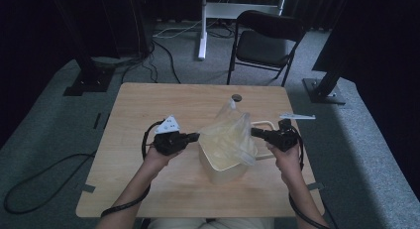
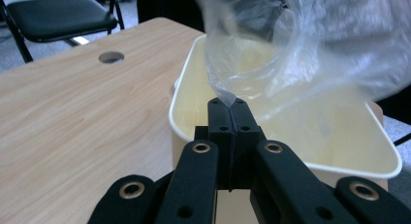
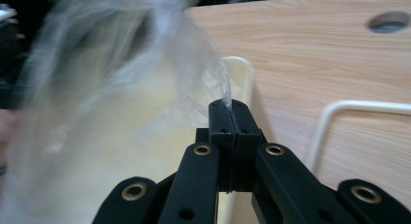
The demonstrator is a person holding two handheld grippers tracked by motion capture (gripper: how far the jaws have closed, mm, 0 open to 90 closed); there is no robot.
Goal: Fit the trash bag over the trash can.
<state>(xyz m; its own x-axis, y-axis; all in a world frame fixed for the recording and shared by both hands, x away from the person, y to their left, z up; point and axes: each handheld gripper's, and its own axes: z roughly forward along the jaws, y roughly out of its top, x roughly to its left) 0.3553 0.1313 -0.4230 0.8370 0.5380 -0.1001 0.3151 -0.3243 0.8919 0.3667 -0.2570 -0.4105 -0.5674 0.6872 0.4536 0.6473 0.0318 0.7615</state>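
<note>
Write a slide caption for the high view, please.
Left tool and right tool pinch a clear plastic bag over a cream plastic bin.

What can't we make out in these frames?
- Bin inside: high view, the clear bag hangs over it, so any contents are hidden.
- Bag: right gripper view, motion blur hides its far edge.
- Flat white item on the table: high view, too small to identify.
- Bin's handle: right gripper view, cut off by the right edge.

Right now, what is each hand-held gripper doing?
Left hand-held gripper: closed, pinching the clear plastic bag.
Right hand-held gripper: closed, pinching the bag's other edge.
</note>
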